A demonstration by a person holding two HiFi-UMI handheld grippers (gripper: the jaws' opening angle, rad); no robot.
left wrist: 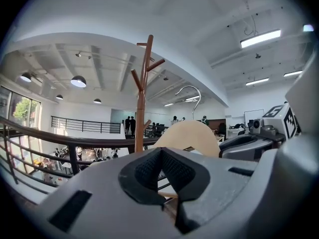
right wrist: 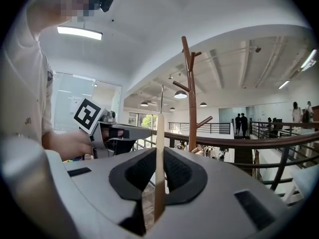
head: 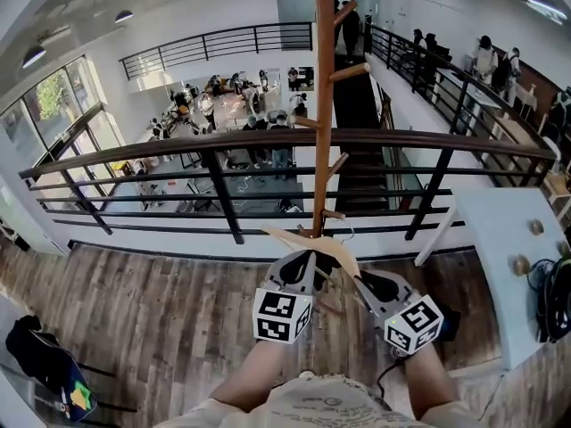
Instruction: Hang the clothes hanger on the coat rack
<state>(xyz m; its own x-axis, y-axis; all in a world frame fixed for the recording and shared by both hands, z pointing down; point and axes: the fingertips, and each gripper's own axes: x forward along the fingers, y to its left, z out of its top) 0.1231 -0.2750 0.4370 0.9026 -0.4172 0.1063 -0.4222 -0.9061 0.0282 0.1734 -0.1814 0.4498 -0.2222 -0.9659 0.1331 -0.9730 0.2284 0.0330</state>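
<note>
The right gripper is clamped on the wooden clothes hanger, whose thin edge is seen upright between the pads. The left gripper is likewise closed on the clothes hanger, wood being visible in the slot under its pads. In the head view both are seen side by side, the left gripper and the right gripper, with the clothes hanger held between them just short of the foot of the coat rack. The metal hook is pointed up, to the right of the coat rack and apart from every peg.

The step in hand is judged to be the approach: nothing is hung yet. For the next move the hook must be raised and brought over an upward-slanting peg of the coat rack, then lowered onto it before either grip is released. A railing is seen just behind the coat rack.
</note>
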